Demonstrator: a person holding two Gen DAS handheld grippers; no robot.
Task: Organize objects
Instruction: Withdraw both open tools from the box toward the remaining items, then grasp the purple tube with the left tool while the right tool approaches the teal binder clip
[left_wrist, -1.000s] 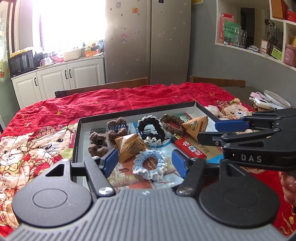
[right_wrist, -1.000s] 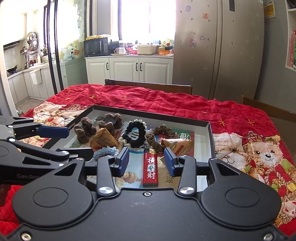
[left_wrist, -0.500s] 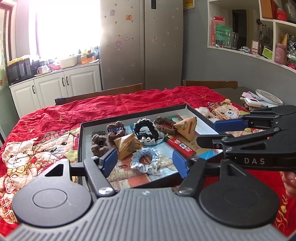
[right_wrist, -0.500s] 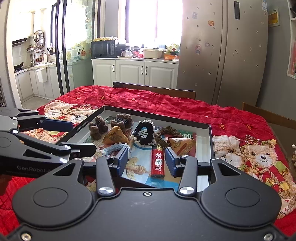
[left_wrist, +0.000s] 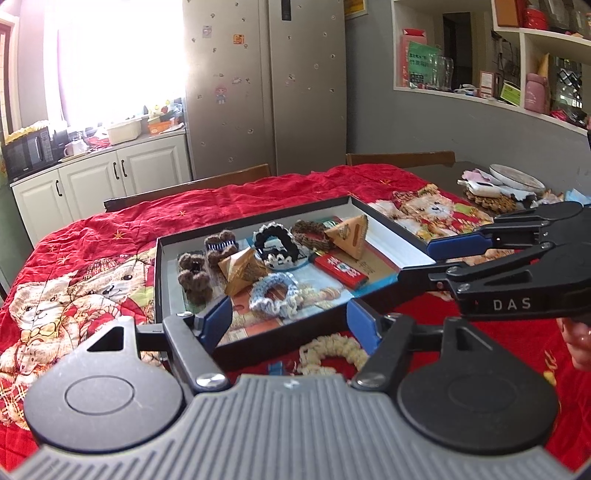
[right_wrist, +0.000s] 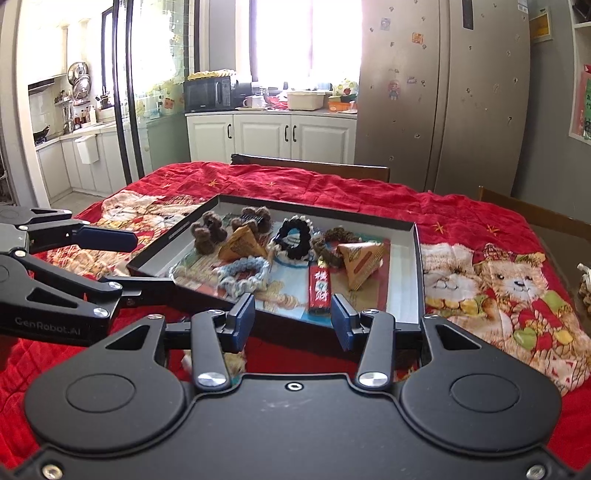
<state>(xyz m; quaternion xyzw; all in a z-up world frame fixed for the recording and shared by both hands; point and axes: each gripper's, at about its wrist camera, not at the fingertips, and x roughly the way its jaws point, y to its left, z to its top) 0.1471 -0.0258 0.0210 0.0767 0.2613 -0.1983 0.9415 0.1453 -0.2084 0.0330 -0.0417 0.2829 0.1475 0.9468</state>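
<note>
Two grippers hover near the front edge of the black tray (left_wrist: 373, 218), where scrunchies, clips and packets already lie. One cream scrunchie (left_wrist: 332, 352) sits outside it on the red-covered bench (left_wrist: 110, 229); a low reach risks snagging the tray wall. Left gripper (left_wrist: 290, 319) jaws are spread wide, right gripper (right_wrist: 291, 319) jaws are moderately apart, both empty.

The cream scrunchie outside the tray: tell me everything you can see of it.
The cream scrunchie is a ruffled ring of what looks like crocheted yarn, pale cream, lying flat on the red blanket just in front of the tray's near wall, outside it. In the left wrist view it sits low between the left gripper fingers, which stand open and do not touch it. Its near edge is hidden by the gripper body. The right wrist view shows only a blurred scrap.
</note>
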